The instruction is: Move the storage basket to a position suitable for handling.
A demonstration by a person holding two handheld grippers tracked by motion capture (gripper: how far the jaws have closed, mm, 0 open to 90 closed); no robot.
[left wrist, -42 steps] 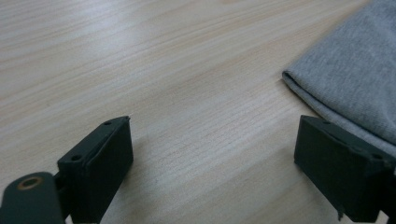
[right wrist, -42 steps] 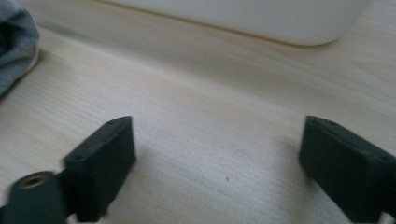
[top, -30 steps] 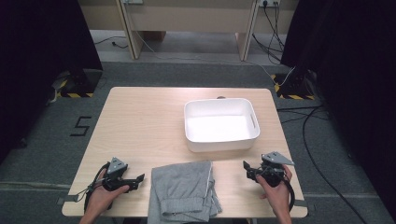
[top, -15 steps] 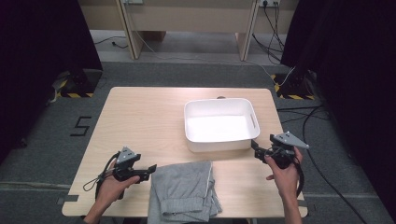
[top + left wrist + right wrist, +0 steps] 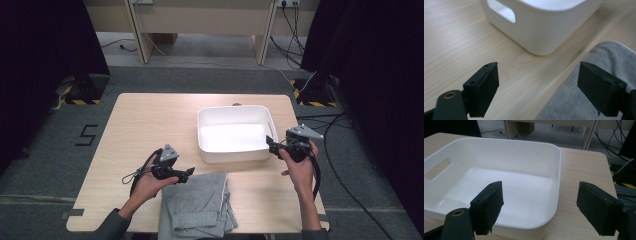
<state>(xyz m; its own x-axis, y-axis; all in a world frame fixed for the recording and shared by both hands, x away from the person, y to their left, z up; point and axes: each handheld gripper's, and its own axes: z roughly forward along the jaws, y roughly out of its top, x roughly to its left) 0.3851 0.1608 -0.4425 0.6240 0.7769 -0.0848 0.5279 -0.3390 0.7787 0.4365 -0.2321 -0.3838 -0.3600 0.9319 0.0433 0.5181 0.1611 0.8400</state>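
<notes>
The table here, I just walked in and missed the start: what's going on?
A person holds a claw in each hand over a wooden table. The left claw, open, is at the edge of a folded grey cloth lying at the near side. The right claw, also open, is by the right end of an empty white tub. Neither grips anything.

Both grippers have moved forward from the near edge of the bench (image 5: 150, 115). The left gripper (image 5: 186, 175) has come up from the near-left corner — it now sits just beside the top-left corner of the grey cloth (image 5: 197, 202), pointing toward the white tub (image 5: 235, 111). The right gripper (image 5: 270, 144) has travelled further — from beside the cloth to the tub's near-right corner, its fingers (image 5: 487, 210) spread over the rim.
</notes>
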